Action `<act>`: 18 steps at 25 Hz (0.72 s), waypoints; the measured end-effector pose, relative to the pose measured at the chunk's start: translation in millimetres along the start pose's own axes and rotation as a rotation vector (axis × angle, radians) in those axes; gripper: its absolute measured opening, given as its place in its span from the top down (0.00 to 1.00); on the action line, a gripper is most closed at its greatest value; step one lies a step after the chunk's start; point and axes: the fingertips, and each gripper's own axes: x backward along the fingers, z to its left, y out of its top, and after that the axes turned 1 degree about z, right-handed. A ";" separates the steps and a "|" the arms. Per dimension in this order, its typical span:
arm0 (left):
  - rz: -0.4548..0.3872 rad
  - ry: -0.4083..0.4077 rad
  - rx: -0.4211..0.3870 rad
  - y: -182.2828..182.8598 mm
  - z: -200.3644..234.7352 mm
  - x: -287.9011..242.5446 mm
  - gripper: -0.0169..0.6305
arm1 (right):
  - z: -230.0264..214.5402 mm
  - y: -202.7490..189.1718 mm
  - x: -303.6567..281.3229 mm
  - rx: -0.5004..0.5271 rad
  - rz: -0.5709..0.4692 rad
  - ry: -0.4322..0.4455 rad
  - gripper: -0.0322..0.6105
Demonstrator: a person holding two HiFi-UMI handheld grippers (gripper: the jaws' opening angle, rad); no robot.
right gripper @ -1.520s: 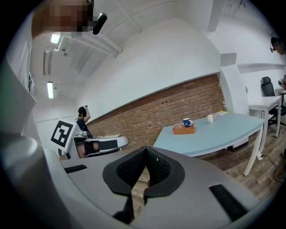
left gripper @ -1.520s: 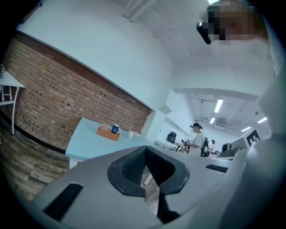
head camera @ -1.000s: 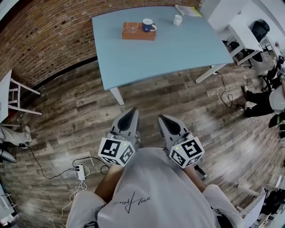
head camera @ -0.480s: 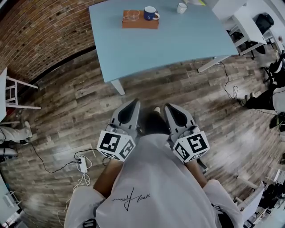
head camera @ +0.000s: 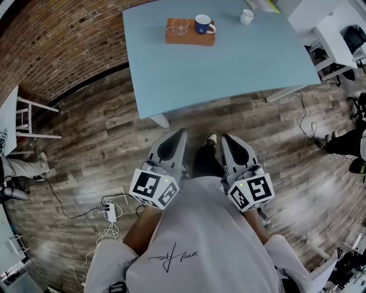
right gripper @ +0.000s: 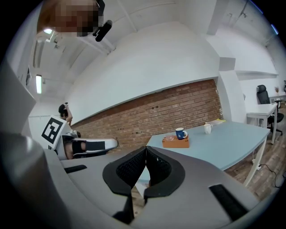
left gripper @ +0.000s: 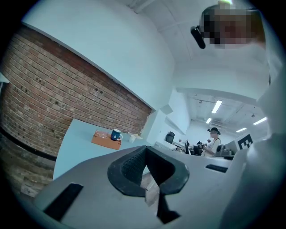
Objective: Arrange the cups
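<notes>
Both pairs of fingers are pressed together with nothing between them; left gripper (head camera: 180, 135) and right gripper (head camera: 227, 139) sit side by side over the wood floor (head camera: 103, 149) near 6 o'clock in my head view, short of the light blue surface (head camera: 229, 74). Cups are at 12 o'clock on that surface: glass cup (head camera: 179, 25) and blue cup (head camera: 202, 24) on the brown tray (head camera: 190, 39), blue at the glass's 3 o'clock. White cup (head camera: 246, 16) stands alone at the tray's 2 o'clock, apart from it.
</notes>
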 end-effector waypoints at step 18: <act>0.023 -0.044 0.008 20.7 -4.1 -166.4 0.96 | -125.6 55.8 -79.0 0.056 -0.009 0.107 0.92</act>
